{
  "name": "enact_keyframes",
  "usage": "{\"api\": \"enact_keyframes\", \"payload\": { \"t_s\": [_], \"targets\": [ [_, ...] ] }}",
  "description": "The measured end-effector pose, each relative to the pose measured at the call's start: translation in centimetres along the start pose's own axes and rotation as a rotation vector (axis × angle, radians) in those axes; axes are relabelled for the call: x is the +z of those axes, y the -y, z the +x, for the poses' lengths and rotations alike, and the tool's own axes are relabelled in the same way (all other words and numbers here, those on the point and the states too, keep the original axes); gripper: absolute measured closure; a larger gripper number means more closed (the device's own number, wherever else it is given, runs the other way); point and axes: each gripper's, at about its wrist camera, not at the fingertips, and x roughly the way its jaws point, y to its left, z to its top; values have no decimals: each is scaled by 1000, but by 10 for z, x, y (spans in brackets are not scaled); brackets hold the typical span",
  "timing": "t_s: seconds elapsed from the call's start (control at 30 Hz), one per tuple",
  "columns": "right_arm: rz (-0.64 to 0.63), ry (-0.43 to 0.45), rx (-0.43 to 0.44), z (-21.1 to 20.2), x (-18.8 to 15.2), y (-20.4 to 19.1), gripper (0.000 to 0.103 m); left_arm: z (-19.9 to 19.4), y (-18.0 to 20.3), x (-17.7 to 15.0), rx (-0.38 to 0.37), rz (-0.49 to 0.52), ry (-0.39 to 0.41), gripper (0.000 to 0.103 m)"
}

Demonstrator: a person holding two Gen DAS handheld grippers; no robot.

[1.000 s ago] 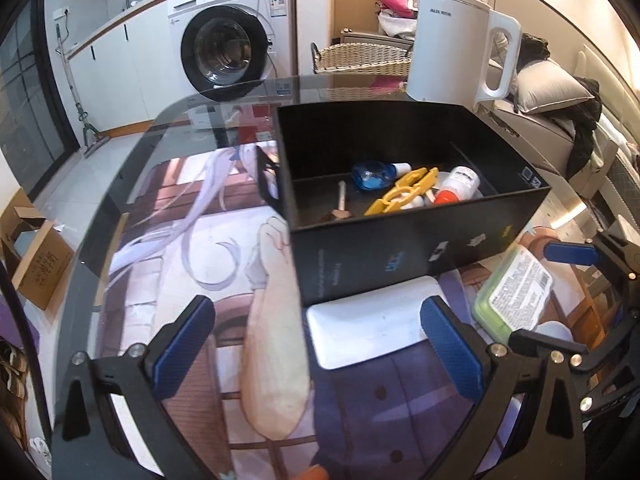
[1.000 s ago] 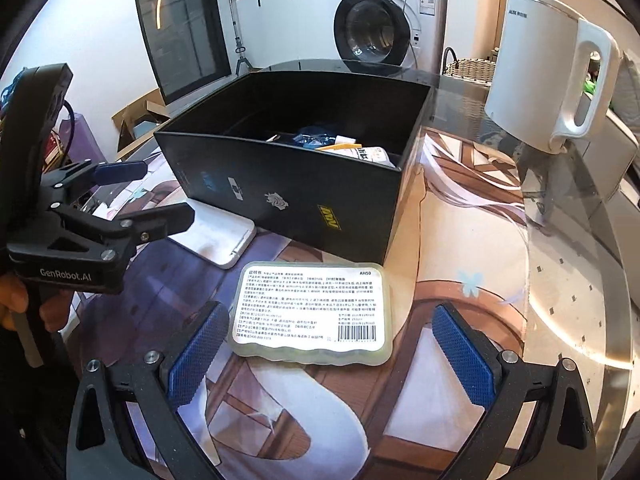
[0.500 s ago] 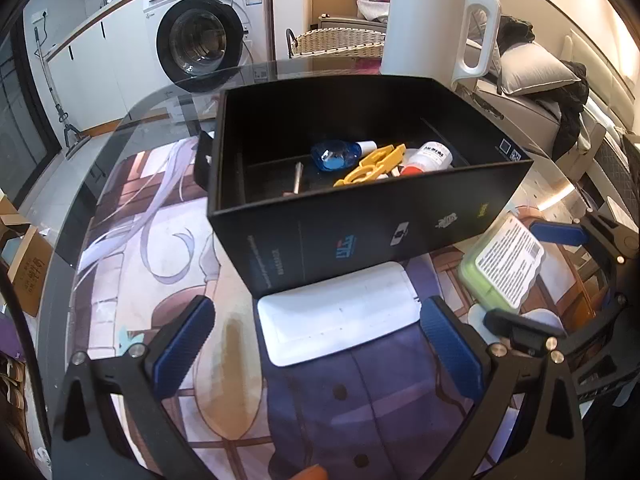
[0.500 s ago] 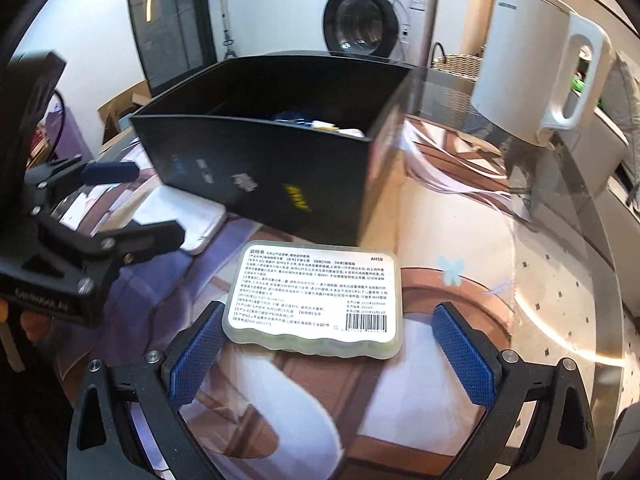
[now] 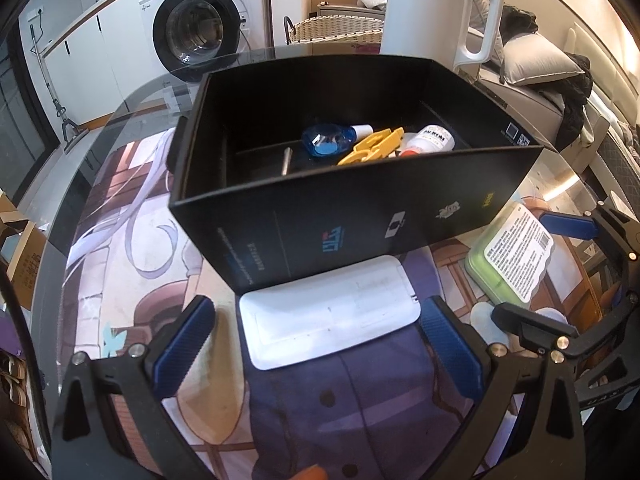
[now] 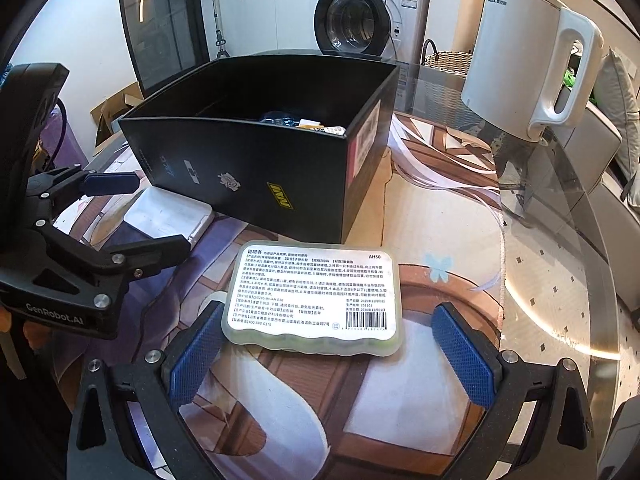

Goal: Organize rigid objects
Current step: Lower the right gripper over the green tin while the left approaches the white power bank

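A black open box (image 5: pixel 360 216) stands on the glass table and holds a blue bottle (image 5: pixel 326 140), a yellow clip (image 5: pixel 372 148) and a white bottle (image 5: pixel 434 138). A flat white case (image 5: pixel 328 316) lies against the box's near wall, between the pads of my open left gripper (image 5: pixel 316 344). A green case with a printed label (image 6: pixel 314 300) lies to the right of the box, between the pads of my open right gripper (image 6: pixel 330 356). The box (image 6: pixel 260 160) and the white case (image 6: pixel 168 216) also show in the right wrist view. The green case (image 5: pixel 512 256) also shows in the left wrist view.
A white electric kettle (image 5: pixel 434 12) stands behind the box at the table's far right; it also shows in the right wrist view (image 6: pixel 528 64). A washing machine (image 5: pixel 200 24) and a wicker basket (image 5: pixel 332 30) are beyond the table. The table's rounded glass edge (image 6: pixel 580 240) runs on the right.
Both grippers moved forward: the white case now lies between the left pads, and the green case sits closer between the right pads. Both stay open.
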Motion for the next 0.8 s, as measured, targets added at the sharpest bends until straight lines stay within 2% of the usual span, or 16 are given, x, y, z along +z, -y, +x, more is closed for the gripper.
{"api": "enact_keyframes", "payload": {
  "t_s": [0.8],
  "targets": [
    [6,7,-7,1,1,2,1,1,-2,-6,-2,-10,25,0]
  ]
}}
